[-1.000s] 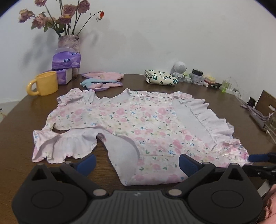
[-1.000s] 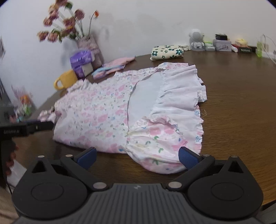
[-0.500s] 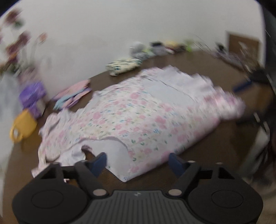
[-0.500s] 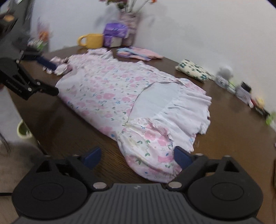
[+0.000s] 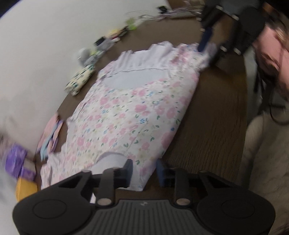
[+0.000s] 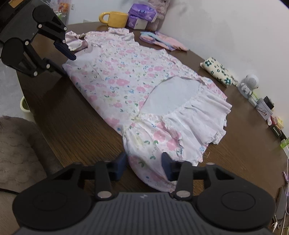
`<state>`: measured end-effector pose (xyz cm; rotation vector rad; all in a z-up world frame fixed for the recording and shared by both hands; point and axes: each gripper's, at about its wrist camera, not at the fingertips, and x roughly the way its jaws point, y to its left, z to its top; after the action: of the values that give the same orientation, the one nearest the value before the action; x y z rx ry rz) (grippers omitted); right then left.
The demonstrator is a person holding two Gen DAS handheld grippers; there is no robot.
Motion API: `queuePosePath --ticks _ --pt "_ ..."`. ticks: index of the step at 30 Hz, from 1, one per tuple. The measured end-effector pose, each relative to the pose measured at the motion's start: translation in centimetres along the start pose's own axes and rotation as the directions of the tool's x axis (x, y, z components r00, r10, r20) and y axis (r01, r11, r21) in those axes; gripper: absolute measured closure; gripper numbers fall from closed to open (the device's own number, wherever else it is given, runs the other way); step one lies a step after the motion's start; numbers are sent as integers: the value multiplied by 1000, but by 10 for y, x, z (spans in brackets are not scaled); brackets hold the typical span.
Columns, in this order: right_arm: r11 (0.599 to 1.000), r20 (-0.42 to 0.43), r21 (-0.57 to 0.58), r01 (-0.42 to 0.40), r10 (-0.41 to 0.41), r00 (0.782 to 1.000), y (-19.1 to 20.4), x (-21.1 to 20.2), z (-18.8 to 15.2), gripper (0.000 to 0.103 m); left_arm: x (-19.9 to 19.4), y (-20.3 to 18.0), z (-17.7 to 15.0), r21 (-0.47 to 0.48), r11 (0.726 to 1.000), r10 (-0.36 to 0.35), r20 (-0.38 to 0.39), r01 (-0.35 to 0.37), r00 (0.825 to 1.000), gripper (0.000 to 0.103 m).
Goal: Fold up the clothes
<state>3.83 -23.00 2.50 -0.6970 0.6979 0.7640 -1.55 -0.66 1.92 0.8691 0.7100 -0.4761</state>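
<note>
A pink floral dress [image 6: 122, 79] lies flat on the brown table [image 6: 63, 112]. In the right wrist view my right gripper [image 6: 143, 162] straddles the gathered hem corner nearest me. Its jaws are closing, and the cloth sits between them with a gap still showing. The left wrist view, blurred, shows the dress [image 5: 130, 112] lengthwise and my left gripper [image 5: 144, 171] at its near corner. Those jaws are closing too, the fabric edge between them and not pinched. The left gripper [image 6: 67, 64] also shows at the far end of the dress, and the right gripper [image 5: 210, 48] at the ruffled hem.
A yellow mug [image 6: 115, 18], a purple tissue pack [image 6: 140, 14] and folded pink and blue clothes [image 6: 162, 40] stand behind the dress. A floral pouch [image 6: 218, 72], a white figurine [image 6: 249, 83] and small items line the wall. A person's head and sweater [image 5: 267, 153] are beside the table edge.
Both grippers have rolled and come down to the dress's near edge, one at each end. Their jaws, wide apart a second ago, have narrowed around the fabric.
</note>
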Motion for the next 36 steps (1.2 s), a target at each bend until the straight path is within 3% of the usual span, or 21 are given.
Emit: queuePosePath --ticks 5,6,11,25,32,36 --pt "1000 -36 12 -4 4 999 -7 6 5 90 1 0 1 149 987 -55 -11 56 998 87" --pt "1000 -36 16 -3 3 999 -7 5 6 91 1 0 1 154 986 -68 -17 70 998 99" --pt "1000 -31 17 20 -20 999 -5 2 11 96 1 5 -1 120 988 -97 -11 97 995 101" --pt "996 -10 -29 88 -88 996 -9 0 30 100 -5 24 11 109 993 43 52 -48 998 103" --pt "985 23 -80 150 -149 989 -34 10 56 100 13 50 36 145 974 165 66 -173 984 103" --pt "981 26 -99 166 -164 986 -53 26 70 100 33 68 44 137 973 182 48 -187 982 103"
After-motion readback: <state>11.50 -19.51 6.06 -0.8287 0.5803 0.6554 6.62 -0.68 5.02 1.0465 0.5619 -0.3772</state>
